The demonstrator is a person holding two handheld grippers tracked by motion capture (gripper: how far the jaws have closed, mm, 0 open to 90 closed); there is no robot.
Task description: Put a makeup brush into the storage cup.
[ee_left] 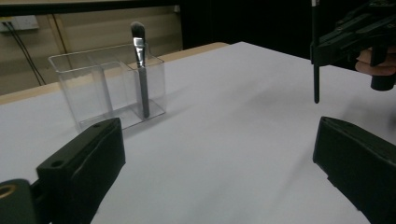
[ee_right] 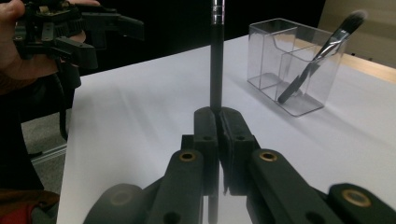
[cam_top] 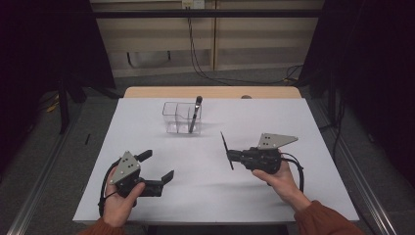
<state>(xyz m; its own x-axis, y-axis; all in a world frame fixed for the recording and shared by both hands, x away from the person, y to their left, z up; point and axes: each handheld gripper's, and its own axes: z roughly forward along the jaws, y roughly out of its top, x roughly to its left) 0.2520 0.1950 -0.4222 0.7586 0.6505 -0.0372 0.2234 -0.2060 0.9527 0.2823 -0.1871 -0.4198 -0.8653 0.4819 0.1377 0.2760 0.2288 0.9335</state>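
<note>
A: Step? Thin black brush (cam_top: 226, 149) is clamped between the closed jaws of the right gripper (cam_top: 230, 155), held above the table (cam_top: 303, 127), short of the clear organizer (cam_top: 182, 117).

B: Transport phase, it is judged. Left gripper (cam_top: 157, 165) is spread wide, empty. Next: brush to be tipped upright and lowered into a free compartment beside the brush (cam_top: 195, 113) already stowed.

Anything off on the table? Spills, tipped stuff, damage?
Nothing stands out. The clear organizer stands upright on the white table, with one makeup brush leaning bristles-up in its right compartment. The right gripper is shut on a thin black brush handle; the left gripper is open and holds nothing.
</note>
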